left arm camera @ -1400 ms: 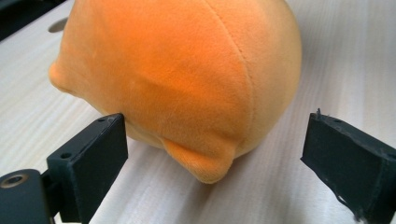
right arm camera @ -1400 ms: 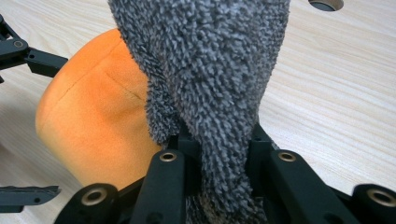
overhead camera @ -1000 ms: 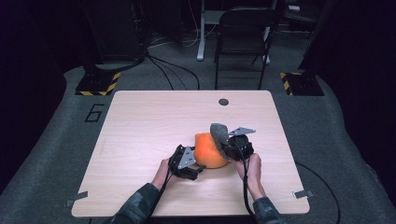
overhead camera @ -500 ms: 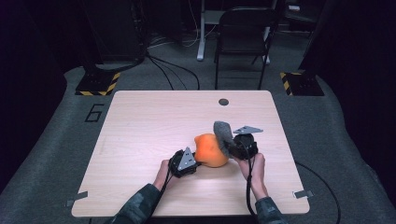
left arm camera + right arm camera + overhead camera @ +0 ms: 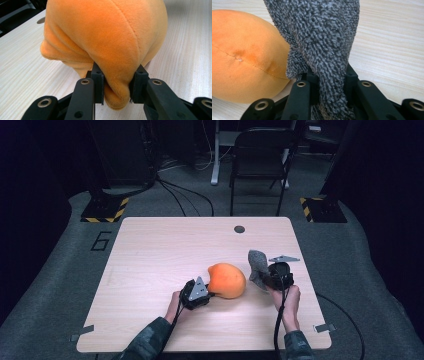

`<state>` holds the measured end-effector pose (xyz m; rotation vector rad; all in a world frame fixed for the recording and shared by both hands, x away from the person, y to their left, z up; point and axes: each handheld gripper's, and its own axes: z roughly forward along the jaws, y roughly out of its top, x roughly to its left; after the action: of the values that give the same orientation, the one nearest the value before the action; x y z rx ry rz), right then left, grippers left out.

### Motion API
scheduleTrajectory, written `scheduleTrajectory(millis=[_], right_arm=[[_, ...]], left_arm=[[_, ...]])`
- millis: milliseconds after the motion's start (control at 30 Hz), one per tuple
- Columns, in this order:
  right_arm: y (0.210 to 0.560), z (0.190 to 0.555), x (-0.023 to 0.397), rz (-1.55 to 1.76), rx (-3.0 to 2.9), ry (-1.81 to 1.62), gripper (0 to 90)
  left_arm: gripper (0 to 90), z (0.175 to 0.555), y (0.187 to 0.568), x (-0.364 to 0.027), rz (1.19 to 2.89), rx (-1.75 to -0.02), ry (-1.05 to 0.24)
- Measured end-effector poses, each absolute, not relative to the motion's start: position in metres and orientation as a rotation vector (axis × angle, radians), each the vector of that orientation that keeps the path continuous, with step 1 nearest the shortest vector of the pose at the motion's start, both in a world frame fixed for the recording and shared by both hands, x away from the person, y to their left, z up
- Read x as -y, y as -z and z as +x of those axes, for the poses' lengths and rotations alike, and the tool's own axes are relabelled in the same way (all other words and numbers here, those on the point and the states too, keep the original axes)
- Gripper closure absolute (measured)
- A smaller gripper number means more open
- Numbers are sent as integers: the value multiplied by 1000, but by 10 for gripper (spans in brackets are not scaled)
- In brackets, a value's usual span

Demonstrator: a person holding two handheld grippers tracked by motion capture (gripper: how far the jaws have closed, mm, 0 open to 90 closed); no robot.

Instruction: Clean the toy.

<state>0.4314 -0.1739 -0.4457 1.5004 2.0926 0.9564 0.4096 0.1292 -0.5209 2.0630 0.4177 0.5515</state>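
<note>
Two hand-held grippers grip for me: left hand-held gripper point(image 5: 199, 292), jaws just closing, pinches the orange plush point(image 5: 227, 280) mid-worktop point(image 5: 150, 250); right hand-held gripper point(image 5: 267, 279) clamps the grey cloth point(image 5: 257, 262) at the plush's 3 o'clock.

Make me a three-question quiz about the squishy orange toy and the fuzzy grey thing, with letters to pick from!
1. Where is the grey cloth?
A. right of the orange toy
B. on the chair
C. on the floor

2. How many tools are at the table?
A. one
B. two
C. four

3. What is the left tool doing?
A. lying open and bare
B. pinching the orange toy
C. holding the cloth

Answers: 1 A, the cloth is in the right tool, beside the toy; 2 B, one per hand; 3 B, plush bulges between its jaws, which have just been closing.
</note>
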Motion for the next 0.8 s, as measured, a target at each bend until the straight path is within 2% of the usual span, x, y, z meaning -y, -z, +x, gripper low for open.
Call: scheduleTrajectory(millis=[467, 800], right_arm=[[447, 432, 179, 1528, -2078, -959, 737], [446, 432, 182, 1537, -2062, -963, 737]], left_arm=[[740, 410, 517, -130, 2012, -464, -531], [744, 411, 501, -131, 1951, -586, -395]])
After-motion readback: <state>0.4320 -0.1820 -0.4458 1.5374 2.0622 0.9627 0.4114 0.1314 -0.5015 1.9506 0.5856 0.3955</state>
